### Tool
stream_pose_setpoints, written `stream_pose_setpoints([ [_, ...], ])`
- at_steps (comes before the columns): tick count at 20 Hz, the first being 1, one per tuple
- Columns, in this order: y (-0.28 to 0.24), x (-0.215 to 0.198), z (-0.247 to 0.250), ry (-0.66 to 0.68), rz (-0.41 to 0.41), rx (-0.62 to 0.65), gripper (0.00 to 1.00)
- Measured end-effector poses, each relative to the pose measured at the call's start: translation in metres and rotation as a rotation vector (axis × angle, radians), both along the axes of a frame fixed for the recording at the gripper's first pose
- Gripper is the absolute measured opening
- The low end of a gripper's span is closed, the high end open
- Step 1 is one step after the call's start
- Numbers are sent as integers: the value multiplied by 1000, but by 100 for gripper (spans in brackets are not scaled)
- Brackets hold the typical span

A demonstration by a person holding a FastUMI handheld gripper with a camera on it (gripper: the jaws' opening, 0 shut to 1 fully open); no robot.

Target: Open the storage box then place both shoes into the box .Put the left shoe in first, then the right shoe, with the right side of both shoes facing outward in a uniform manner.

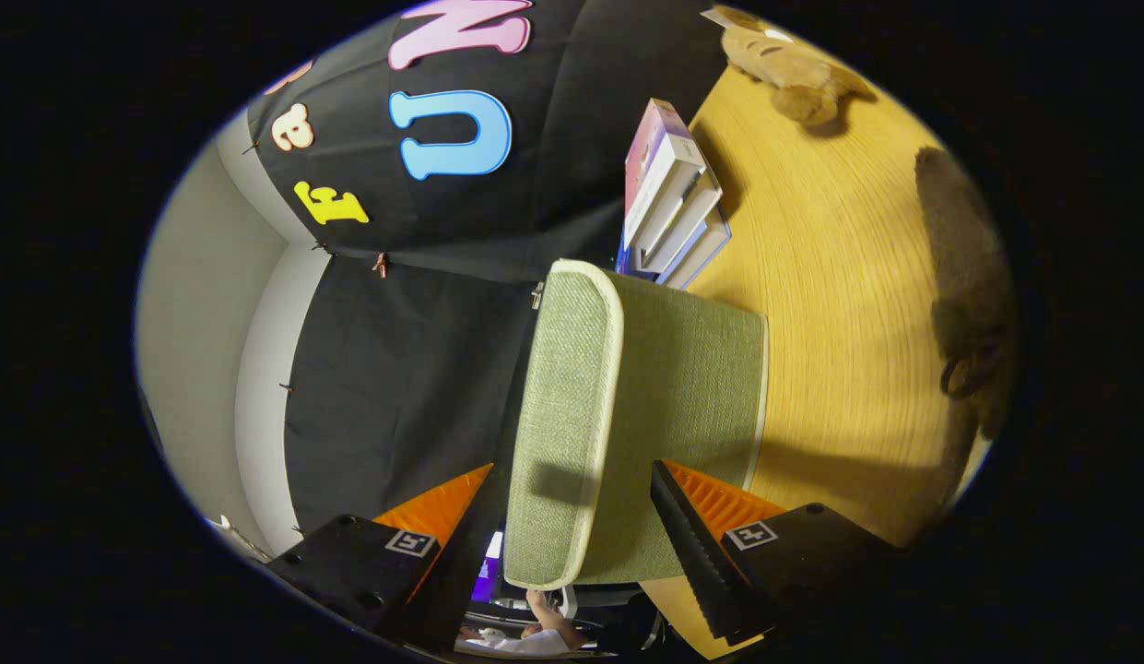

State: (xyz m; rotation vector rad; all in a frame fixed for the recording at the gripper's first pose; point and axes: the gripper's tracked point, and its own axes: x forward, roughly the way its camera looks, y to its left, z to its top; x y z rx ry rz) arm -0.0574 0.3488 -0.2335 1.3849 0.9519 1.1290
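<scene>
A green fabric storage box [682, 397] with cream piping stands on the wooden table [839, 277], and its lid [562, 387] lies flat and closed on top. My gripper [572, 466] is turned on its side and open wide, straddling the near rim of the lid. One finger [442, 516] hovers over the lid's top. The other finger [701, 526] lies along the box's side wall, and I see no grip on the rim. A dark shoe-like shape [968, 267] lies on the table beyond the box, dim and in shadow.
A stack of books [673, 198] leans just behind the box. A brown plush toy [788, 69] sits at the far end of the table. A person's hand [544, 622] shows below the fingers. A pale wall [203, 350] stands beside the black cloth.
</scene>
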Motion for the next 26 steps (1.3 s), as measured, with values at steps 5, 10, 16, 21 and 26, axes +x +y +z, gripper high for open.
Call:
stream_pose_setpoints([
  [5, 5, 7, 18, 54, -25, 127, 95],
  [10, 11, 8, 24, 75, -36, 168, 87],
  [16, 3, 11, 27, 88, -43, 192, 22],
  [21, 1, 12, 38, 61, -78, 135, 5],
  [26, -7, 13, 79, 19, -148, 80, 5],
])
